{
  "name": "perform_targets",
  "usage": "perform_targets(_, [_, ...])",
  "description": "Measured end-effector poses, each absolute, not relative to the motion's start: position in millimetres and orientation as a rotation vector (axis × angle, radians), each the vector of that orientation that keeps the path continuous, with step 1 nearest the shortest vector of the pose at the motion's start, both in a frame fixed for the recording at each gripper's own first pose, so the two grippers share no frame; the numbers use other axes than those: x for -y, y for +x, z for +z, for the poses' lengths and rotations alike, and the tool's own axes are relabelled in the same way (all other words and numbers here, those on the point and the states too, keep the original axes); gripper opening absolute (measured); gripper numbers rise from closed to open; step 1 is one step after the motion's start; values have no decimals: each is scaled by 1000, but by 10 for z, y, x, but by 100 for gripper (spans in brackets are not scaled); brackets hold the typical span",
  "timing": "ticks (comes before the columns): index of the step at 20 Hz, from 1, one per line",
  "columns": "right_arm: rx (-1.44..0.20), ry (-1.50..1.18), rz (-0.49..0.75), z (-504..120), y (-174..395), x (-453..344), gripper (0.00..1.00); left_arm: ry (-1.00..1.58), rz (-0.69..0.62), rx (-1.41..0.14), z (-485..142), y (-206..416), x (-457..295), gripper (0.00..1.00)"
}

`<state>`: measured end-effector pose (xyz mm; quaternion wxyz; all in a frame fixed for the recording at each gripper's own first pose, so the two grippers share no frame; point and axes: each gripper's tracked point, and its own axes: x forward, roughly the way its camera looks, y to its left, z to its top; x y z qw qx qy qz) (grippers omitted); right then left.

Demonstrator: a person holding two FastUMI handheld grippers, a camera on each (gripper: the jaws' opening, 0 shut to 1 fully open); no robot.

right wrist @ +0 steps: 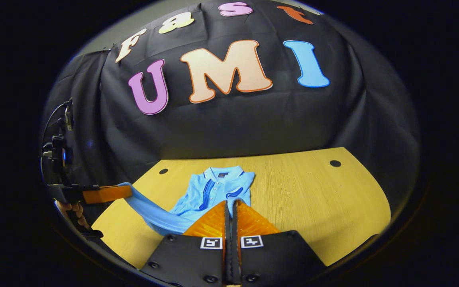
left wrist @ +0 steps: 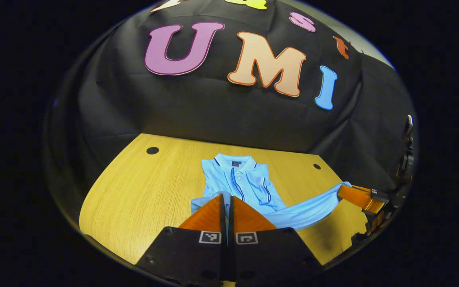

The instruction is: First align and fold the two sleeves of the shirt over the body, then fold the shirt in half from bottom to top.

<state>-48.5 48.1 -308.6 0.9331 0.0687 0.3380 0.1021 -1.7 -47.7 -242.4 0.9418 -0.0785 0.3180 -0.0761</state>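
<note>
A light blue polo shirt (left wrist: 249, 179) (right wrist: 217, 191) with dark stripes lies on the wooden table, collar at the far end. In the left gripper view, my left gripper (left wrist: 226, 196) is shut on the near bottom hem, and cloth bunches at its tips. From there a band of hem stretches right, above the table, to my right gripper (left wrist: 343, 190), which pinches it. In the right gripper view, my right gripper (right wrist: 231, 202) is shut on the hem. The same band runs left to my left gripper (right wrist: 128, 190), held by a hand (right wrist: 72, 213).
The wooden table (left wrist: 142, 191) (right wrist: 313, 191) has small dark holes (left wrist: 152, 150) (right wrist: 335, 163) near its far corners. Black cloth walls stand right behind the table and on both sides. Bare wood lies on each side of the shirt.
</note>
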Motion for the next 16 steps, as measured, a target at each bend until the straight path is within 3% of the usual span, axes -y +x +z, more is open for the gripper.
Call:
perform_targets(8, [-648, 107, 255, -3207, 468, -645, 3, -143, -93, -623, -2480, 883, 308, 0])
perform_targets(16, [-663, 87, 239, -3851, 1237, -657, 3, -135, -49, -651, -2953, 1680, 178, 0])
